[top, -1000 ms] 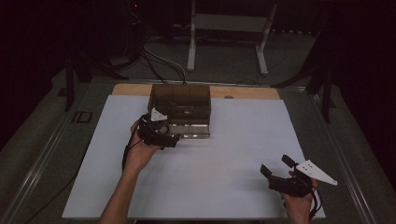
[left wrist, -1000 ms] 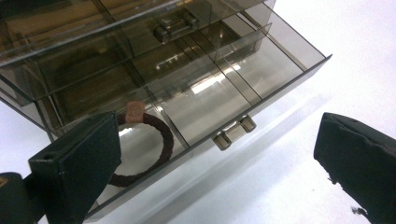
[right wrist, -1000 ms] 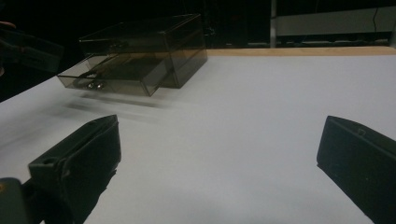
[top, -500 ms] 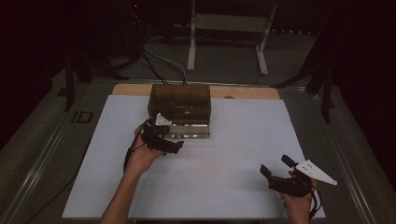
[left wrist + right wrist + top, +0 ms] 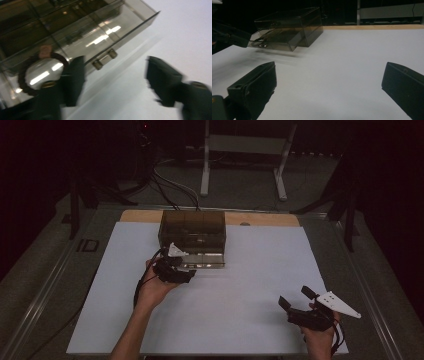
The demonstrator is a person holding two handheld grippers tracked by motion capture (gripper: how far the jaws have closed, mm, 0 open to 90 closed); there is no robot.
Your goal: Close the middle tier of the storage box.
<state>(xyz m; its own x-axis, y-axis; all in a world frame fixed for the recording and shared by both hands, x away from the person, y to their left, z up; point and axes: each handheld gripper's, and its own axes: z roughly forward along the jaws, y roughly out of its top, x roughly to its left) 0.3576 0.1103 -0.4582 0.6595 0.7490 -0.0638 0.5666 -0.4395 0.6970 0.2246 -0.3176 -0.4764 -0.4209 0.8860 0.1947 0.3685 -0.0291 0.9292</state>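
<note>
- Over at the left, the left gripper (image 5: pixel 186 271) is hovering just before the smoky clear drawer box (image 5: pixel 192 231), its jaws having just been closing with nothing between them.
- Inside the pulled-out drawer (image 5: pixel 75 42), a dark hair tie (image 5: pixel 27 75) is lying.
- Rightward, the right gripper (image 5: pixel 296 298) is resting with jaws spread on the white table (image 5: pixel 240 310), holding nothing.

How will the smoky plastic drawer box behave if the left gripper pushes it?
The box looks thin-walled and hollow, so probably light and stiff. On the smooth white sheet it may slide rather than tip. Its drawer stands partly open and would likely slide inward.
</note>
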